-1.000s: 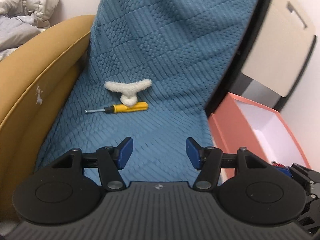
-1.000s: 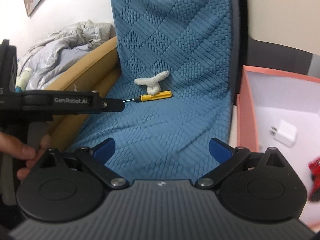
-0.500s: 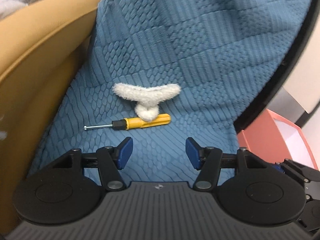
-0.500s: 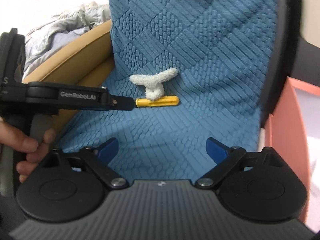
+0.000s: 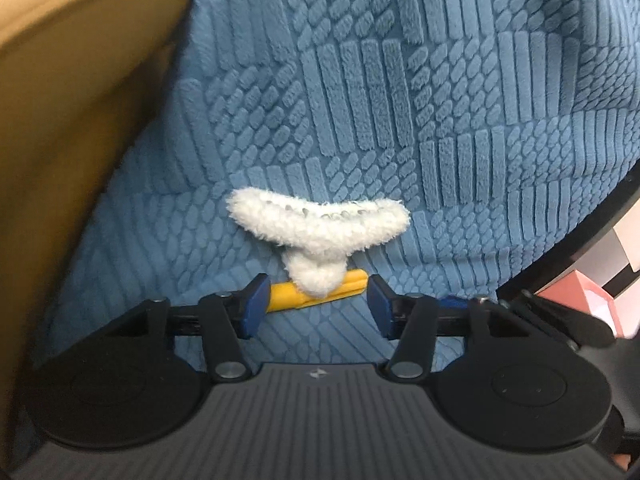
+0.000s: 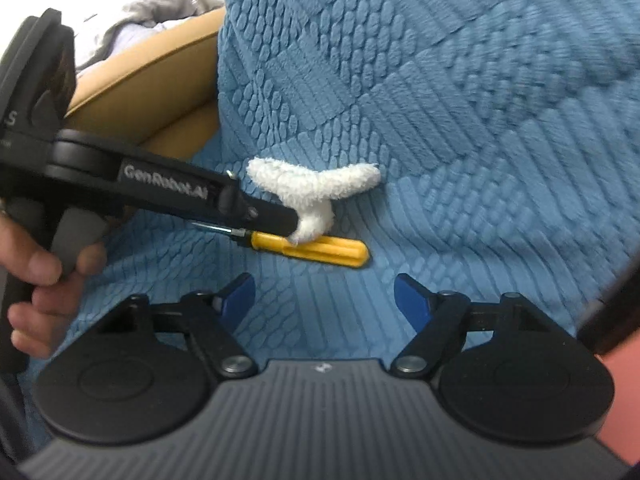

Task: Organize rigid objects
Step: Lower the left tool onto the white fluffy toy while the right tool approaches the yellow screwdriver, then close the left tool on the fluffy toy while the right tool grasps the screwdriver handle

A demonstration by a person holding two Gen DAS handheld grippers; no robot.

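Observation:
A yellow-handled screwdriver (image 5: 344, 287) lies on the blue textured seat cover (image 5: 400, 120), with a white fluffy Y-shaped item (image 5: 320, 232) resting over its handle. My left gripper (image 5: 316, 308) is open, its blue pads on either side of the yellow handle. In the right wrist view the screwdriver (image 6: 320, 249) lies ahead of my open right gripper (image 6: 324, 300). The left gripper's finger (image 6: 256, 212) reaches in from the left, over the shaft and against the white item (image 6: 316, 188).
A tan padded armrest (image 5: 80, 120) runs along the left of the seat. A salmon-pink box (image 5: 592, 292) sits off the seat's right edge. Grey bedding (image 6: 160, 8) lies beyond the armrest.
Both grippers have moved forward toward the screwdriver. The left gripper now straddles the handle, where before it was well short of it. The pink box has slid mostly out of view.

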